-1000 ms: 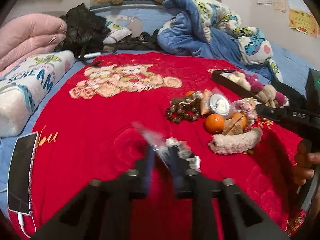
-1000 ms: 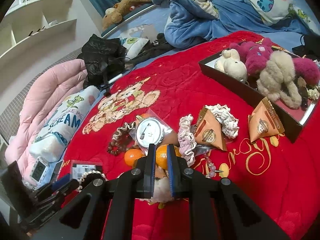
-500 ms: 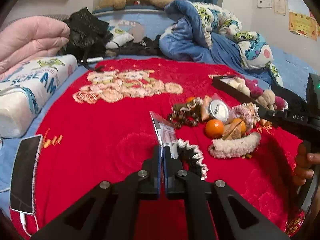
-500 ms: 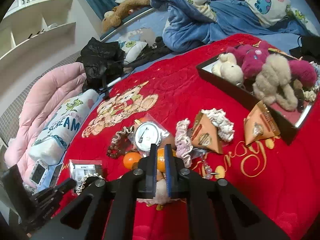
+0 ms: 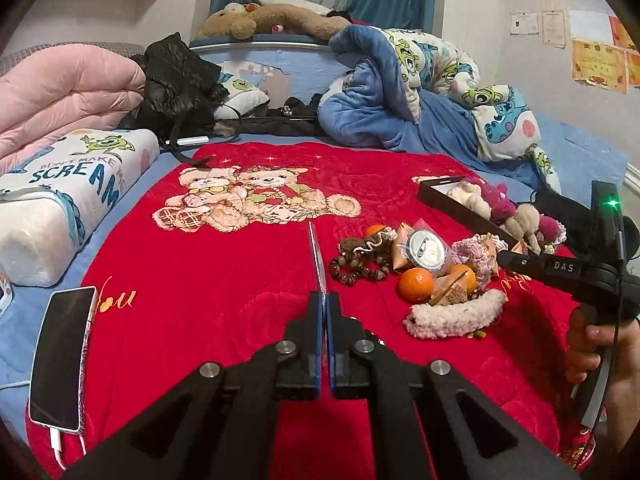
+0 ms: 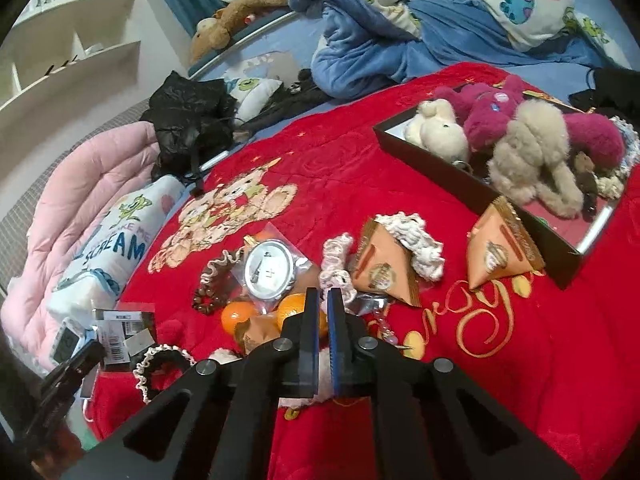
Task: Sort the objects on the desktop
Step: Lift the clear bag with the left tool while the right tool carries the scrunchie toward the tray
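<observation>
My left gripper (image 5: 323, 300) is shut on a flat clear packet (image 5: 316, 258), seen edge-on and lifted above the red blanket (image 5: 224, 280). The packet (image 6: 120, 326) with a frilly hair tie (image 6: 160, 360) hanging from it also shows at the lower left of the right wrist view. My right gripper (image 6: 323, 300) is shut and empty, above a pile with two oranges (image 6: 240, 316), a round badge in a bag (image 6: 269, 269), a bead bracelet (image 6: 204, 300), scrunchies (image 6: 336, 268) and triangular snack packs (image 6: 384, 272). A black tray (image 6: 472, 188) holds plush toys (image 6: 532, 148).
A phone (image 5: 60, 358) on a cable lies at the blanket's left edge. A printed pillow (image 5: 68, 196), a pink quilt (image 5: 64, 96), a black bag (image 5: 176, 76) and a blue blanket heap (image 5: 400, 92) ring the far side. The right gripper's body (image 5: 580, 276) reaches in from the right.
My left gripper closed on the packet and lifted it off the blanket, turning it edge-on; the frilly hair tie rose with it. My right gripper stayed shut and barely shifted.
</observation>
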Demonstrator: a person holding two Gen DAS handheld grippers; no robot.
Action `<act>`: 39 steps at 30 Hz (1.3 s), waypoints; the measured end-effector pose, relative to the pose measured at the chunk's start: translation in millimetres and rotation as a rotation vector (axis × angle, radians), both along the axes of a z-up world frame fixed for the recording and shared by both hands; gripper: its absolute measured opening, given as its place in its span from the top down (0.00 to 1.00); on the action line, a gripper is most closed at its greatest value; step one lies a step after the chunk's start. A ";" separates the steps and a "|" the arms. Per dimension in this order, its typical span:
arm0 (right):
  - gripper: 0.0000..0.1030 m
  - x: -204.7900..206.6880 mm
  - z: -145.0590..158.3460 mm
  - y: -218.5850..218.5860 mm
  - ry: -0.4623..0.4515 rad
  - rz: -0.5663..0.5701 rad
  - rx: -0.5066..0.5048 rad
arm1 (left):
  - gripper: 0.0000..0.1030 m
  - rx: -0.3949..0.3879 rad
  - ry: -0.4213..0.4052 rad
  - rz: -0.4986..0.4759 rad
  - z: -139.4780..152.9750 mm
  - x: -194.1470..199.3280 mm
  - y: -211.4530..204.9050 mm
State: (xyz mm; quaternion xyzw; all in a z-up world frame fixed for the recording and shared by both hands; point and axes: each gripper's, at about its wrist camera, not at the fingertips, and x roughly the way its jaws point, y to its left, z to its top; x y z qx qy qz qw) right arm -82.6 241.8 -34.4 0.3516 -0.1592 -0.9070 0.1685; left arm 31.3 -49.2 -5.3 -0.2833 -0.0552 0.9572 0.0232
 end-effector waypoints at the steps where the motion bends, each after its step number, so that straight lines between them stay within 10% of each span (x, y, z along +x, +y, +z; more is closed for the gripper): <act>1: 0.92 -1.2 -0.2 -1.1 0.000 -0.002 0.003 | 0.98 0.002 -0.001 0.000 0.2 0.2 -0.7; 14: 0.73 -21.9 -16.7 -11.7 -0.062 -0.007 0.105 | 0.98 0.032 -0.025 -0.013 -4.1 -6.2 -2.3; 17: 0.86 -27.4 -23.1 -15.3 -0.080 -0.003 0.115 | 0.98 0.030 -0.030 -0.018 -5.9 -7.5 -0.3; 39: 0.91 -9.6 -3.9 -10.9 0.006 -0.037 -0.003 | 0.99 0.033 0.046 -0.020 13.5 15.8 3.4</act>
